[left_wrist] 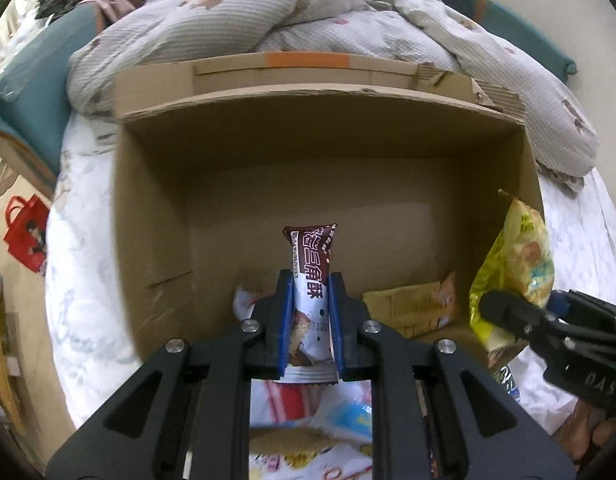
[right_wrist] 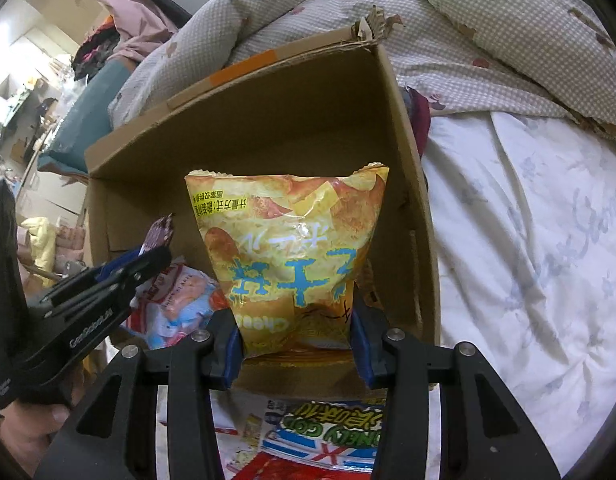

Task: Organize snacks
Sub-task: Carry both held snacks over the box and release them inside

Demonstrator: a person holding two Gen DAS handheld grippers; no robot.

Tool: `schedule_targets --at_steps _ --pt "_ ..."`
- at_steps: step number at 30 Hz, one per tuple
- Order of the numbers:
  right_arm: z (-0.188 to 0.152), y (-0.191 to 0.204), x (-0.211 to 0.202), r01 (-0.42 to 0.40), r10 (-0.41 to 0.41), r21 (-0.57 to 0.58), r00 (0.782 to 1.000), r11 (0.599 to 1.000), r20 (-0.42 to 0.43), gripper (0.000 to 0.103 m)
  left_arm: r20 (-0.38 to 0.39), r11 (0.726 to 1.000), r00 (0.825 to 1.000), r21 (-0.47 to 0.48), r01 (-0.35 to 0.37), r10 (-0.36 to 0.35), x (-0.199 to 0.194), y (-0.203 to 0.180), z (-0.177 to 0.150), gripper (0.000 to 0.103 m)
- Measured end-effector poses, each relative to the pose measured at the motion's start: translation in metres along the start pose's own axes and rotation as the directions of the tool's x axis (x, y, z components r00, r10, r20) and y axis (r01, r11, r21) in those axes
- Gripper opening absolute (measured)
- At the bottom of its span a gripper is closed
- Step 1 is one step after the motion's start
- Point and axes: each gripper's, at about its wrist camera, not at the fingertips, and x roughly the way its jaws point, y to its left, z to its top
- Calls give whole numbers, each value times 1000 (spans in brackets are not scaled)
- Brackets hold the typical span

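The left gripper [left_wrist: 310,280] pinches a slim brown-and-white wafer packet [left_wrist: 312,272] with its fingers [left_wrist: 284,312] pressed tight on the wrapper's middle, so the packet stands upright over the open cardboard box [left_wrist: 155,200] on the bed [left_wrist: 83,280]. The right gripper [right_wrist: 297,316] clamps a puffy yellow chip bag [right_wrist: 291,240] near its lower seam, with the fingers only part closed because the bag is wide. Both snacks hang just inside the box's near edge, seemingly ready to be dropped in. A flat yellow packet [left_wrist: 412,308] already lies on the box floor. More snack packets [right_wrist: 308,436] wait on the bed in front of the box, so the sorting looks barely begun.
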Motion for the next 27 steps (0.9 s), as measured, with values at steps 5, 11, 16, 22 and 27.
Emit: schedule_targets --at_steps 5,11,16,22,27 --pt "-2 -1 6 18 -18 -6 1000 1000 -17 46 14 1000 1000 13 3 -3 5 1 -3 14" --pt "-3 3 8 21 -21 -4 999 1000 -27 48 35 1000 999 4 3 -3 1 3 -3 14" --pt "-2 6 9 9 -10 -25 1000 1000 -19 48 53 1000 999 3 13 -13 -6 2 0 14" --pt "0 7 4 -24 24 -20 1000 1000 3 52 37 1000 999 -1 24 -24 -9 3 1 23" --pt "2 4 -3 -53 53 -4 998 999 31 67 84 999 996 -31 42 -39 -21 8 -1 77"
